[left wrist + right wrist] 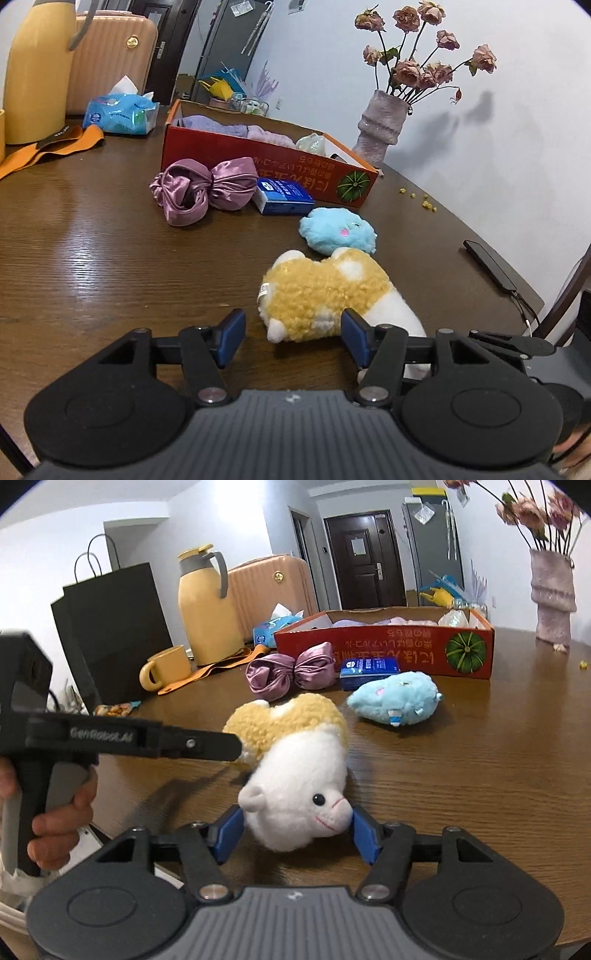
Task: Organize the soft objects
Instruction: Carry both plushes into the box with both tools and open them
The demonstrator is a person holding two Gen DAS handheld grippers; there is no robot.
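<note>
Plush sheep (pixel 295 775), the yellow-and-white one, lies on its side on the wooden table (pixel 480 775), and you have it bracketed from both ends. Your right gripper (pixel 295 830) has its blue pads on either side of the white head, one at the ear and one at the snout; they look to be touching the fur, but I cannot tell whether they are squeezing yet. Your left gripper (pixel 293 334) is spread, with the sheep's woolly yellow back just ahead of its tips and toward its right pad, nothing between the pads but table.

Beyond the sheep, further out from both grippers, sit the blue plush (pixel 338 236), a blue tissue pack (pixel 284 195), a purple satin bundle (pixel 203 188) and then the red box (pixel 266 158), which already holds folded lilac cloth. That box is likely where the soft things go.

Taking the head makes sense, I judge: it is the firmest, narrowest part within reach. The body may droop once lifted, so the open left gripper looks placed to steady or support the back. Close gently; the stuffing will compress and could slip.
</note>
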